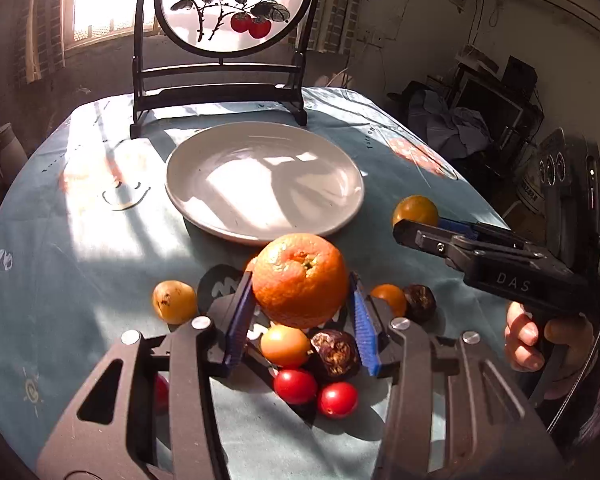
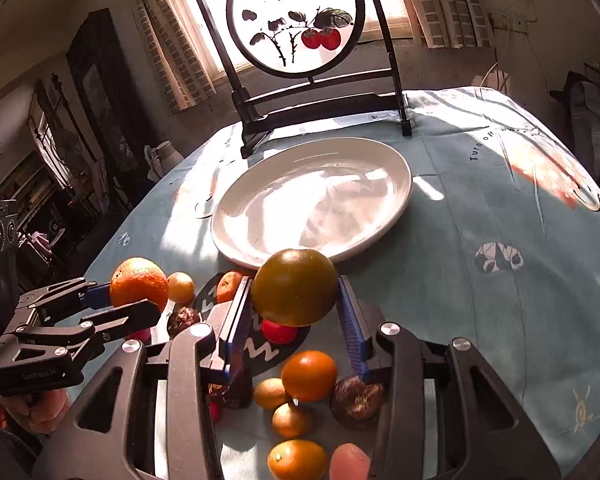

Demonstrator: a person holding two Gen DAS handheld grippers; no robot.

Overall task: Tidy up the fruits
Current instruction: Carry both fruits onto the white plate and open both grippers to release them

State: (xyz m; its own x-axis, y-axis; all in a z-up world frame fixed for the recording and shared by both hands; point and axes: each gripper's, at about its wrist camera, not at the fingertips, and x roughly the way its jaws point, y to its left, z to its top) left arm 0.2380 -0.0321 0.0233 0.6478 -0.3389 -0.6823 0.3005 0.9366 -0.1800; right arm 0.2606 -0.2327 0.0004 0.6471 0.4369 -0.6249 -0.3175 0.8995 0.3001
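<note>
Left gripper (image 1: 300, 300) clamps the orange (image 1: 301, 279), right gripper (image 2: 294, 308) pinches a greenish citrus (image 2: 295, 287), both near the plate (image 1: 188, 196).

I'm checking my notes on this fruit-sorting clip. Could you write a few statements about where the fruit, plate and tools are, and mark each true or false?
1. The left tool grips an orange. True.
2. The plate holds two fruits. False: nothing lies on it.
3. The right tool is shut on a greenish-brown fruit. True.
4. All fruit is off the cloth. False: small fruits, including two red tomatoes, lie there.
</note>
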